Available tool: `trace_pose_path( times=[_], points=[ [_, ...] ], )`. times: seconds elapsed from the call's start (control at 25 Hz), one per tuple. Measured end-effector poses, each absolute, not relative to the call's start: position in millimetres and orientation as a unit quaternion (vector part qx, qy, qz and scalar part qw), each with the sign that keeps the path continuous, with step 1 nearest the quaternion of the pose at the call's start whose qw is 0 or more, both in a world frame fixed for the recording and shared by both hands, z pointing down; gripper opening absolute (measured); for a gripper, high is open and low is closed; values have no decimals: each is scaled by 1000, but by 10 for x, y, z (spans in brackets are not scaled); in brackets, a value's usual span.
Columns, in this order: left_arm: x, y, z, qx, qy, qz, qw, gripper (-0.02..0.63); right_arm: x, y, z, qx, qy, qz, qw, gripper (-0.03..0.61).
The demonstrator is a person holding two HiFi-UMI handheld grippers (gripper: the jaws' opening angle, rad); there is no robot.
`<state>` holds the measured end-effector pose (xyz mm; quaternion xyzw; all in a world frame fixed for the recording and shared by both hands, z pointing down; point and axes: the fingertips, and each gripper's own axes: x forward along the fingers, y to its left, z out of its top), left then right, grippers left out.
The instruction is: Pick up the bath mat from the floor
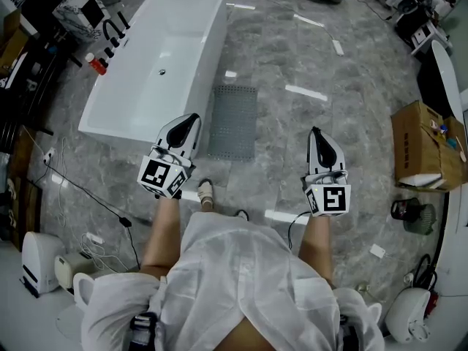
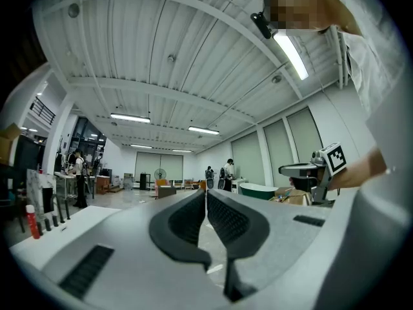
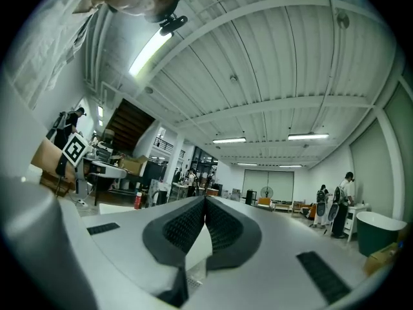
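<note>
The mat point(image 1: 234, 121) lies flat on the floor point(image 1: 292, 145), a grey perforated rectangle. Its long left edge runs close along the tub point(image 1: 216, 42), whose white wall bounds it on that side. Its other three edges face bare marble. To the right the floor is open as far as a box point(image 1: 424, 145) by the picture's edge. Cables point(image 1: 88, 192) trail over the floor left of the tub, well away from the mat.

In the head view the mat sits between the two tools and ahead of them, nearer the left one. The left tongs point(image 1: 191, 119) show their tip just beside the mat's near left corner, over the tub's near corner (in the picture only, since they are held up off the floor). The right tongs point(image 1: 315, 130) are well apart from the mat, out over open floor. A shoe point(image 1: 205, 192) stands just short of the mat's near edge.

Both tools are pressed together with nothing between the pads: the left tongs point(image 2: 206, 196) and right tongs point(image 3: 206, 202) each show their ribbed pads meeting. Both gripper views look out across the hall, and neither shows the mat.
</note>
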<state>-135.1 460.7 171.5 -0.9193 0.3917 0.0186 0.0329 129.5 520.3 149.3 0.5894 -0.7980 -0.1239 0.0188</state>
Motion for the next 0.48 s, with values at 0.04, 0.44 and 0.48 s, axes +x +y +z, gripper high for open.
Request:
trace_pose_path(
  times=[0.04,0.44,0.48],
  points=[
    [-1345,4605,1715,-920,391,18,32,18,1295,5202,1501,588,-799,-124,18,26],
    [-1273,4529,1797,-920,391,15,23,18,1287,5122,1682,579,-803,-130,50,29],
    [-1266,4517,1803,-920,391,15,23,18,1290,5110,1697,578,-804,-129,51,29]
  ],
)
